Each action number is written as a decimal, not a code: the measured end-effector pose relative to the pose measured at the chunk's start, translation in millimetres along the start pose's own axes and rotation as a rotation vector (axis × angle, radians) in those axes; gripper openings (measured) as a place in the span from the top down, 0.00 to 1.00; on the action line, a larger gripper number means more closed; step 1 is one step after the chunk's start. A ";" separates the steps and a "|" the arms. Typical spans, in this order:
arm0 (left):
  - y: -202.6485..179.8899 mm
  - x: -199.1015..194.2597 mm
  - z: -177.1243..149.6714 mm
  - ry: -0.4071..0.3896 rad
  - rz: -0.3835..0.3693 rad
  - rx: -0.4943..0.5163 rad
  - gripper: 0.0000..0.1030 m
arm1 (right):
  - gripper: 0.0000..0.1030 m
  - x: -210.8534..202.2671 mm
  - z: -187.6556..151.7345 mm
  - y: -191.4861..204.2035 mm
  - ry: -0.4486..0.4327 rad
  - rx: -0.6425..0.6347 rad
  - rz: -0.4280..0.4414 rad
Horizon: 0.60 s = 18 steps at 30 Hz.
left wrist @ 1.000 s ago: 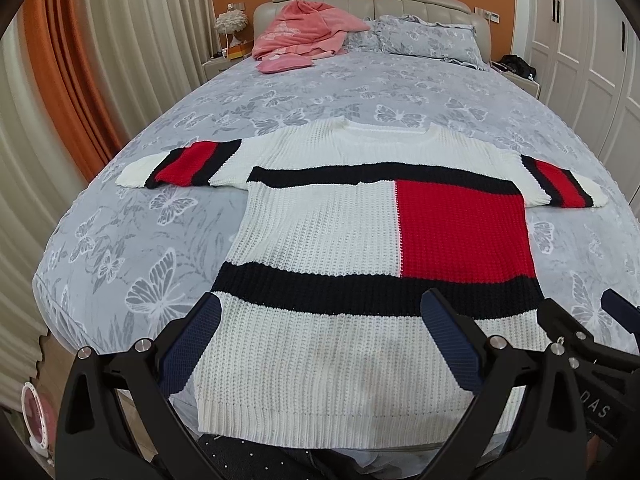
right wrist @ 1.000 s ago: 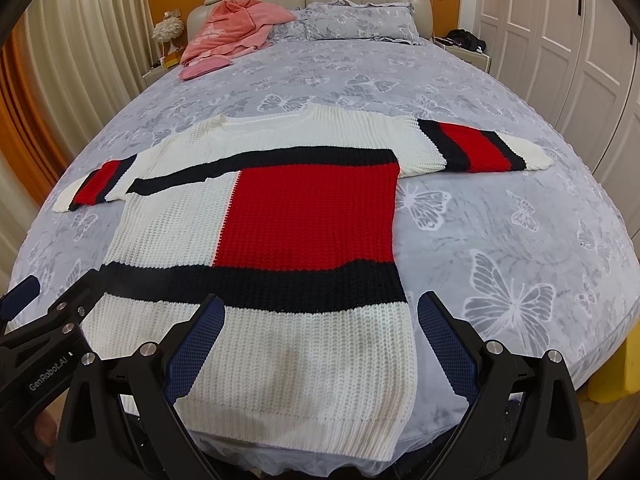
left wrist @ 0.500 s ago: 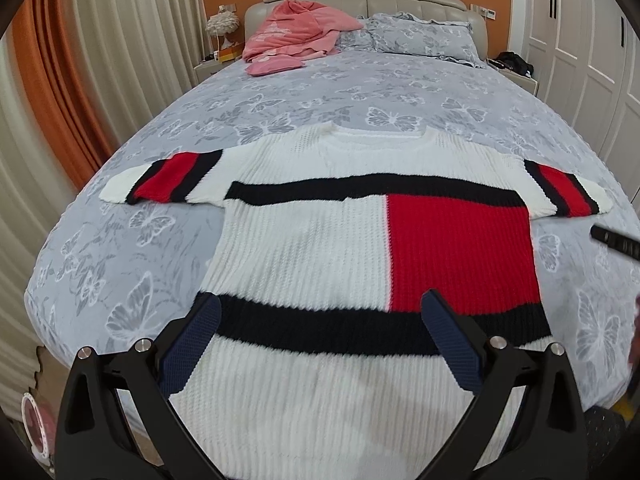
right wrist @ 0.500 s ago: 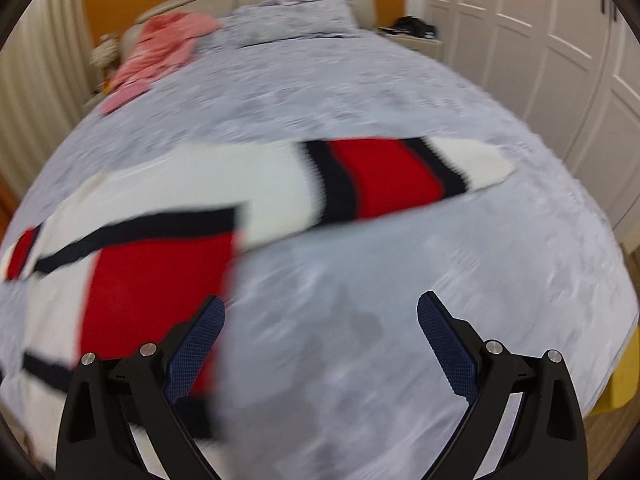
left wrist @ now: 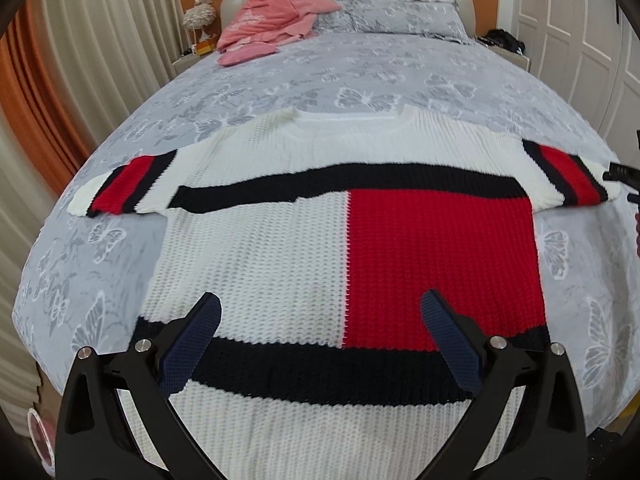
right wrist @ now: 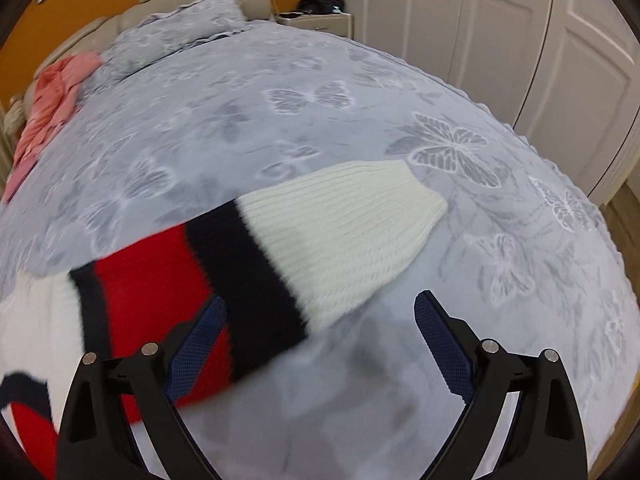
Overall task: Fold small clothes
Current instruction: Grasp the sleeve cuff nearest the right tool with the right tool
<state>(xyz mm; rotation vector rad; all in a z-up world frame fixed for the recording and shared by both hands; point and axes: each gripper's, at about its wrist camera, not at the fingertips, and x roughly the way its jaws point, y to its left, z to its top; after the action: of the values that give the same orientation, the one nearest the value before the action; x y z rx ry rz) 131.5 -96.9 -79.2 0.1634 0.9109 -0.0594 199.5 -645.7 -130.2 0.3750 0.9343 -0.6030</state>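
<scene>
A white knit sweater (left wrist: 256,264) with black bands and a red block lies flat on the bed, both sleeves spread out. My left gripper (left wrist: 320,324) is open and empty above the sweater's lower body. My right gripper (right wrist: 320,324) is open and empty just above the right sleeve's white cuff (right wrist: 352,224); its black band and red stripe (right wrist: 152,280) run off to the left. The right gripper's tip also shows in the left wrist view (left wrist: 624,172) by that sleeve end.
The grey butterfly-print bedspread (left wrist: 360,80) covers the bed. Pink clothes (left wrist: 272,20) and grey pillows (left wrist: 400,12) lie at the headboard. White wardrobe doors (right wrist: 500,40) stand to the right, curtains (left wrist: 92,60) to the left.
My right gripper has swung right and forward from the sweater's hem to the right sleeve cuff. My left gripper has moved forward over the sweater body. Both stay open.
</scene>
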 end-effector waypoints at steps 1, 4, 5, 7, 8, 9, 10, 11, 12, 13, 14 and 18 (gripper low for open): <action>-2.1 3.1 -0.2 0.007 0.002 0.006 0.05 | 0.10 6.1 2.7 -3.0 0.008 0.010 -0.004; -6.9 9.5 -2.0 0.020 0.002 0.016 0.05 | 0.10 21.6 9.1 -12.6 0.021 0.040 -0.005; -8.4 12.0 -2.5 0.026 -0.001 0.020 0.05 | 0.12 27.1 9.9 -15.5 0.027 0.053 0.001; -10.1 15.3 -3.3 0.030 -0.002 0.022 0.05 | 0.29 37.3 10.5 -19.5 0.047 0.075 0.033; -10.5 17.2 -3.7 0.034 -0.003 0.023 0.05 | 0.30 39.8 10.7 -20.8 0.052 0.083 0.046; -10.2 18.9 -3.6 0.035 -0.002 0.024 0.05 | 0.31 40.5 10.6 -21.6 0.043 0.092 0.051; -9.6 19.9 -3.8 0.037 -0.002 0.023 0.05 | 0.36 40.6 10.5 -21.7 0.037 0.098 0.056; -8.8 20.4 -3.9 0.038 -0.002 0.021 0.05 | 0.40 40.8 11.4 -22.3 0.032 0.104 0.063; -7.7 20.6 -4.1 0.039 -0.001 0.019 0.05 | 0.50 40.8 12.2 -22.8 0.030 0.107 0.063; -6.6 20.7 -3.8 0.039 -0.001 0.017 0.05 | 0.69 39.7 13.6 -23.0 0.026 0.109 0.075; -5.4 20.8 -3.6 0.038 0.000 0.015 0.05 | 0.78 38.7 14.6 -23.2 0.026 0.111 0.089; 2.0 18.0 -4.9 0.032 0.002 0.001 0.05 | 0.87 14.7 21.9 -16.1 -0.016 0.132 0.164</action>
<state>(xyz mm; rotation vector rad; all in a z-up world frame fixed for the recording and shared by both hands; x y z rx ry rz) 138.9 -93.8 -96.2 0.1667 0.9424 -0.0562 209.8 -674.9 -131.1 0.5586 0.8419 -0.5177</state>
